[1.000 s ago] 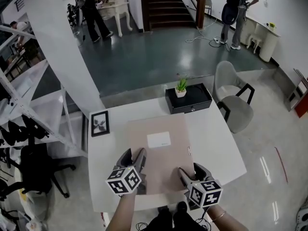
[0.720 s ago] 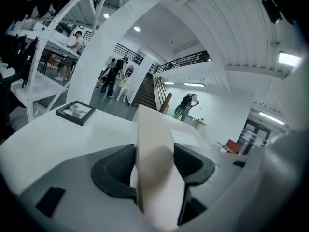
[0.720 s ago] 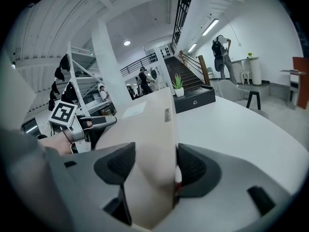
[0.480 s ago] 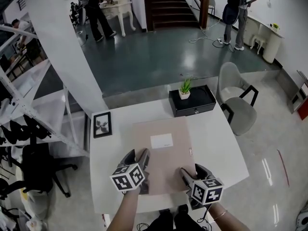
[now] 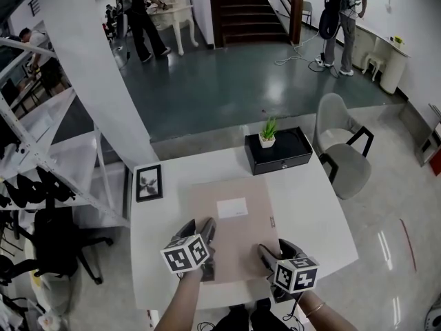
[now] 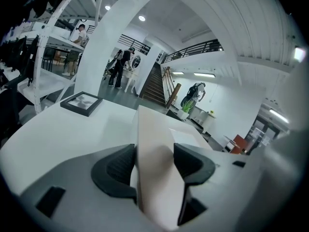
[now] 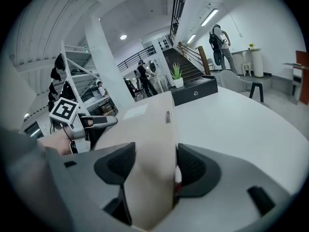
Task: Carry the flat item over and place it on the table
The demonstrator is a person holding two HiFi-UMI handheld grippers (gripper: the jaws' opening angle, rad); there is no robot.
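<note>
Head view: the flat item (image 5: pixel 231 226), a beige folder with a white label, lies over the middle of the table (image 5: pixel 313 209), its near edge close to the table's near edge. We cannot tell whether it rests on the top or hangs just above it.

The left gripper (image 5: pixel 200 227) pinches the folder's left edge near its near corner, and the right gripper (image 5: pixel 275 251) pinches the right edge. Each gripper view shows the jaws clamped on the sheet.

We judge two risks. If one side lets go first, the folder could swing or skew. If it is set down this near the edge, it could slide off towards us.

Only the head view shows the picture frame (image 5: pixel 148 183) by the left edge together with the black box (image 5: pixel 279 152) at the far edge, both apart from the folder.
</note>
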